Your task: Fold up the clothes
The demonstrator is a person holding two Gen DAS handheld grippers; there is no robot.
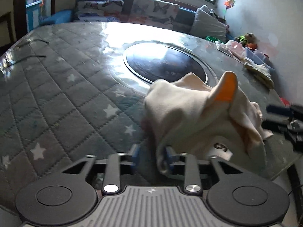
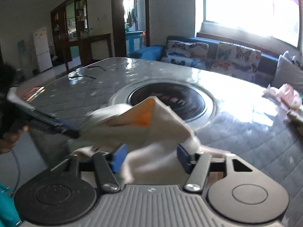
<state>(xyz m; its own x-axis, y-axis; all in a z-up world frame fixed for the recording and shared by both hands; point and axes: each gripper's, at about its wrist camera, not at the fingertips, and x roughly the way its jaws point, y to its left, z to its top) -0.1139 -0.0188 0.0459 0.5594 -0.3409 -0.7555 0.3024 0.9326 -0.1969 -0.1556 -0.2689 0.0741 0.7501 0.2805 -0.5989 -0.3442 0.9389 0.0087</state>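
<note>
Left wrist view: a cream garment (image 1: 198,117) with an orange patch is being draped in a loose heap over the quilted table (image 1: 56,94), right in front of the left gripper (image 1: 152,156). Its jaws are standing apart, with cloth brushing the right pad but nothing being pinched. In the right wrist view the right gripper (image 2: 149,156) is gaping too, with cloth (image 2: 147,124) being left slack between the pads, not clamped. The fabric is looking thin, light and floppy, so it's probably going to be sagging and bunching. Hems or corners are likely the best bits to be pinched, not the middle.
</note>
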